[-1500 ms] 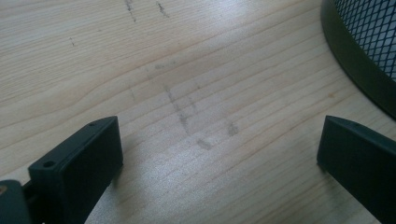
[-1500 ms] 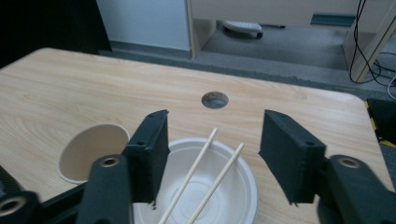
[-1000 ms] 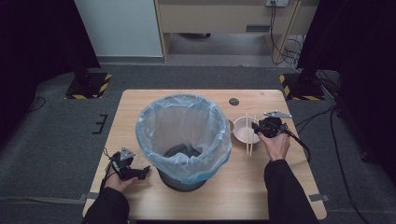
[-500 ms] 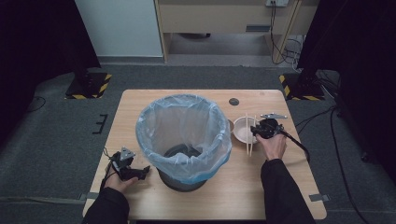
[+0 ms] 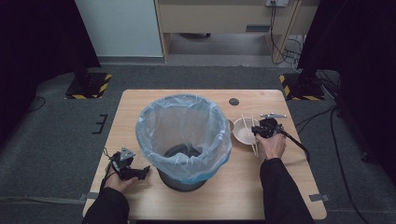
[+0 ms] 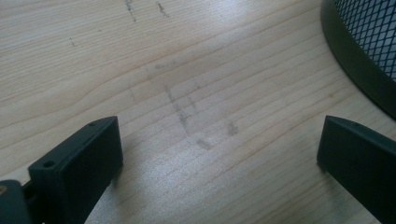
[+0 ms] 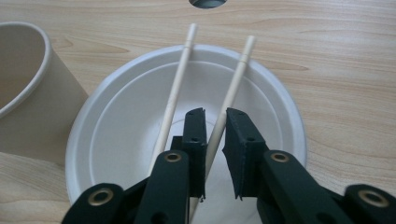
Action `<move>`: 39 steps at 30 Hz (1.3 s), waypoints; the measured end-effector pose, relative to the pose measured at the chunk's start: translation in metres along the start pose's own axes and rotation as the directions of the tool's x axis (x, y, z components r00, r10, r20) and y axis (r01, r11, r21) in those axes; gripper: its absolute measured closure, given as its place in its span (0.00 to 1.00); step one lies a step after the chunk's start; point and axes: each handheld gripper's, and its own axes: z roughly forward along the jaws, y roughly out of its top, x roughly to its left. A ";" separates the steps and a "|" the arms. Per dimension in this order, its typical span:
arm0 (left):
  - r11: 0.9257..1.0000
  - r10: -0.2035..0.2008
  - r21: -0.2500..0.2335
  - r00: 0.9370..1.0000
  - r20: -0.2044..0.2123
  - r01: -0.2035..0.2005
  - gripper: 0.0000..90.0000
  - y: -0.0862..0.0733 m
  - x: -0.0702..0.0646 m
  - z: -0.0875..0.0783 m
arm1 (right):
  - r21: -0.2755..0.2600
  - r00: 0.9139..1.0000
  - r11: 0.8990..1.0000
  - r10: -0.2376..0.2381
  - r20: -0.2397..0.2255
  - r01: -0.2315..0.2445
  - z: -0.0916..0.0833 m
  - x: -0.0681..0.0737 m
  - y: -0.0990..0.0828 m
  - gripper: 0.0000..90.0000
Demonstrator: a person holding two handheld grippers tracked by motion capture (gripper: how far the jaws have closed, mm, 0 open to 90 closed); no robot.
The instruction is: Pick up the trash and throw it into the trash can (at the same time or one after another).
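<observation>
Left gripper (image 5: pixel 142 172): near left corner of table (image 5: pixel 289 186), just left of bin; jaws wide apart with bare wood between them.
Left gripper view: mesh wall and dark base rim of bin (image 6: pixel 359 51) at upper right, close beside one jaw; scuff marks on wood, not made out from high view.
Bin (image 5: pixel 184 140): centre of table, lined with pale blue bag (image 5: pixel 154 126); high view shows the liner, left gripper view the mesh under it.
Paper cup (image 7: pixel 28 93): tan, just left of bowl in right gripper view; in high view little more than a sliver between bin and bowl.
Bowl (image 5: pixel 242 133): white, right of bin, under the chopsticks.
Chopsticks (image 5: pixel 253 135): two pale sticks laid across bowl rim; long axes running from near edge toward far edge of table, tips pointing away from the person, spreading slightly toward the far end.
Right gripper (image 5: pixel 258 132): over right part of bowl; jaws just been closing, now clamped on right-hand chopstick (image 7: pixel 232 91); left-hand chopstick (image 7: pixel 176 86) outside the jaws, along the left one.
Right gripper view: the pinch itself and a dark round hole (image 7: pixel 208 3) in the tabletop beyond the bowl; high view shows the holding hand (image 5: pixel 272 145).
</observation>
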 end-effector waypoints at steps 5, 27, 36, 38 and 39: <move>1.000 0.000 0.000 1.000 0.000 0.000 0.00 0.000 0.000 0.000 | 0.009 1.000 1.000 -0.001 0.000 0.001 -0.001 -0.001 0.000 0.95; 1.000 0.000 0.000 1.000 0.000 0.000 0.00 0.000 0.000 0.000 | -0.150 0.998 0.989 -0.028 -0.059 0.019 -0.056 -0.011 0.021 0.95; 1.000 -0.001 0.000 1.000 0.000 0.001 0.00 0.000 0.000 0.000 | -0.251 0.991 0.968 -0.046 -0.129 0.012 -0.087 -0.012 0.021 0.95; 1.000 0.000 0.000 1.000 0.000 0.000 0.00 0.000 0.000 0.000 | -0.290 0.989 0.957 -0.049 -0.140 0.006 -0.097 -0.012 0.025 0.95; 1.000 0.000 0.000 1.000 0.000 0.000 0.00 0.000 0.000 0.000 | -0.290 0.989 0.957 -0.049 -0.140 0.006 -0.097 -0.012 0.025 0.95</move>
